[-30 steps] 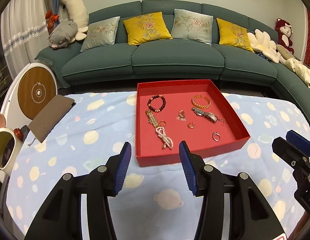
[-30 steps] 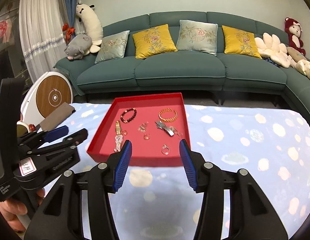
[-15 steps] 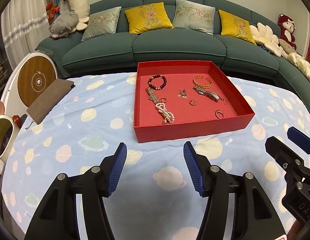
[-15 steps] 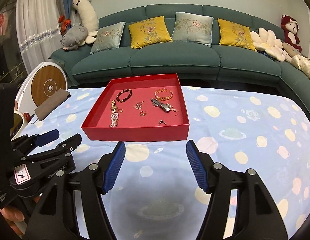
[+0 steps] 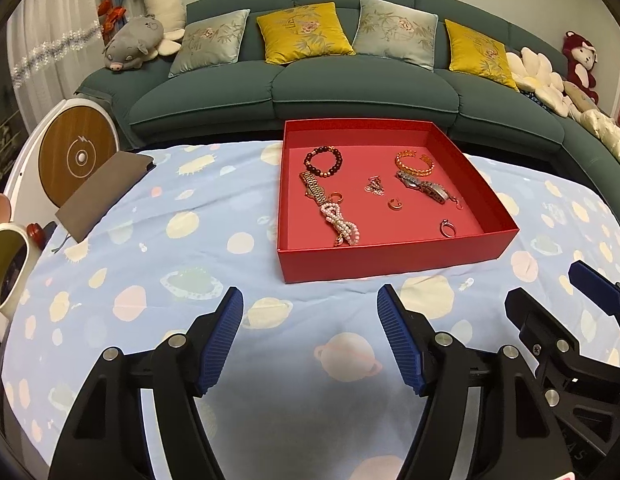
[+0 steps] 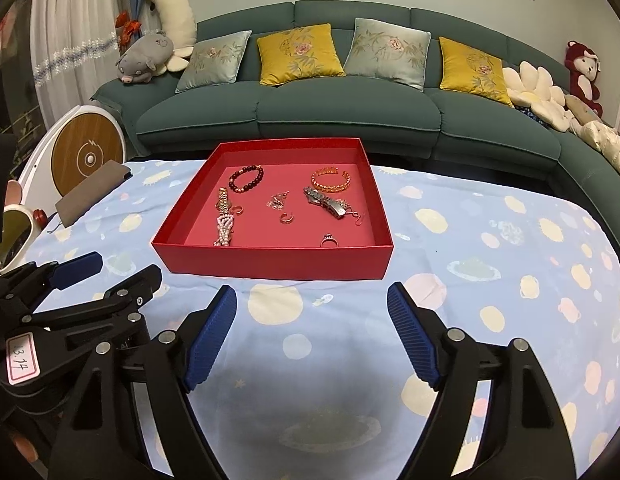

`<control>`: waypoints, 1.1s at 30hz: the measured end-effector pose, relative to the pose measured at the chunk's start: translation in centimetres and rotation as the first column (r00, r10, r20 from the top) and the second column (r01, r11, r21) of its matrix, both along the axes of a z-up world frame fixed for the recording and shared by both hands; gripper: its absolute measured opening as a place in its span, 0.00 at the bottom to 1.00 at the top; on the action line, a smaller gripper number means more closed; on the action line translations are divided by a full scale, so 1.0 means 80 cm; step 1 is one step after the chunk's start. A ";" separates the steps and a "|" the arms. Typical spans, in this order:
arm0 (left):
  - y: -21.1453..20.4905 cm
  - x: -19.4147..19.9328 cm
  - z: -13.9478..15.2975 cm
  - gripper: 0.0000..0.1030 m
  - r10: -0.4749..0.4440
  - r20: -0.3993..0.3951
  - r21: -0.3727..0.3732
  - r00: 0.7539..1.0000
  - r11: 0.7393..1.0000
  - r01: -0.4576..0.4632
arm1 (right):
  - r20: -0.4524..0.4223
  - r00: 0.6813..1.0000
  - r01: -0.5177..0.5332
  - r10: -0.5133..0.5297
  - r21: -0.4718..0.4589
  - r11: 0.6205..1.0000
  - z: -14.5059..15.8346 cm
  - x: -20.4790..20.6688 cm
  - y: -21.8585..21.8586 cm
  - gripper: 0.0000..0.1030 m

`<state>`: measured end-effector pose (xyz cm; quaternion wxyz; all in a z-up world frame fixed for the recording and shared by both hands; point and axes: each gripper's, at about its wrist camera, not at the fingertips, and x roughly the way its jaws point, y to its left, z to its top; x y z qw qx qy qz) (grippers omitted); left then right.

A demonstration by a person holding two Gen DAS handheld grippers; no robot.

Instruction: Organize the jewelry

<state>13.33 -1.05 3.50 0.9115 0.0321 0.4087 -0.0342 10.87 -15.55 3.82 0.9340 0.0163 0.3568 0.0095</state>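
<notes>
Red box (image 5: 390,264) sits mid-frame on table (image 5: 157,272), jewelry inside: pearl bracelet (image 5: 342,224), gold bangle (image 5: 414,163), ring (image 5: 448,228) (looks nearly sorted). Left tool (image 5: 310,336) and right tool (image 6: 312,334) wide apart, empty.

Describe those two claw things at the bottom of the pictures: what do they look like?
Both are alike. The left gripper and the right gripper are matte black plastic frames joined with silver screws and rivets. Each has two fingers faced with ribbed blue rubber pads. The left gripper, seen from the right wrist view, carries a white label edged in pink, handwritten 13.14. No cables or sleeves show.
</notes>
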 end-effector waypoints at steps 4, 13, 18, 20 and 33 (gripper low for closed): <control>0.000 -0.003 0.000 0.65 0.005 0.011 0.015 1.000 1.000 -0.005 | 0.000 1.000 0.004 -0.004 -0.021 1.000 -0.001 -0.002 0.004 0.75; -0.002 -0.004 0.000 0.67 0.011 0.019 0.019 1.000 1.000 -0.012 | -0.003 1.000 0.011 -0.011 -0.039 0.999 -0.001 -0.004 0.004 0.75; -0.002 -0.002 -0.001 0.70 0.018 0.026 0.039 1.000 0.999 -0.019 | 0.001 1.000 0.014 -0.014 -0.042 0.999 -0.001 -0.005 0.004 0.75; -0.004 -0.002 -0.003 0.70 0.017 0.023 0.046 1.000 0.999 -0.018 | 0.003 1.000 0.017 -0.017 -0.028 0.999 0.000 -0.004 0.001 0.78; -0.007 -0.002 -0.006 0.70 0.015 0.023 0.061 1.000 0.998 -0.016 | -0.007 1.000 0.029 -0.029 -0.009 1.000 -0.001 -0.002 -0.005 0.79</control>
